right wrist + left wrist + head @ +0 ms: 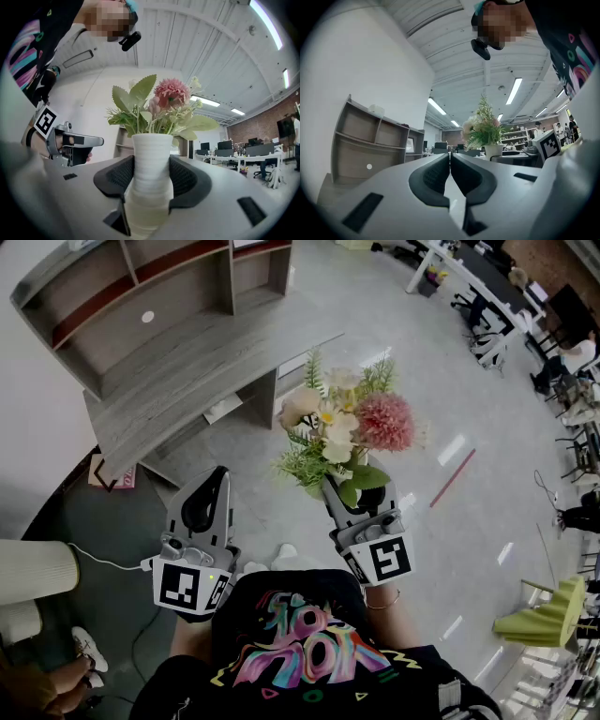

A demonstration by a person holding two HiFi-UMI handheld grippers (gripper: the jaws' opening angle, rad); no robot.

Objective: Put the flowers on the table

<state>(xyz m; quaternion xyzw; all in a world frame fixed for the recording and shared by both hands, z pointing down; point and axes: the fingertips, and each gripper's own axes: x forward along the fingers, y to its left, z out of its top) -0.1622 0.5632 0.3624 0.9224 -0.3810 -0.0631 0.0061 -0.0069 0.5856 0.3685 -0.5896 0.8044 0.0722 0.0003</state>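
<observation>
Swinging toward the table [187,371] at far left could tip or slip the top-heavy flowers [342,423], held over the floor by the right gripper [151,176] clamped on their white vase [151,152] alone, while the left gripper [450,164] hangs with jaws together, empty.

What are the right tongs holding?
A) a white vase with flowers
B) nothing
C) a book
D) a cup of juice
A: the right tongs squeeze the white vase from both sides, with the flowers sticking out on top.
</observation>
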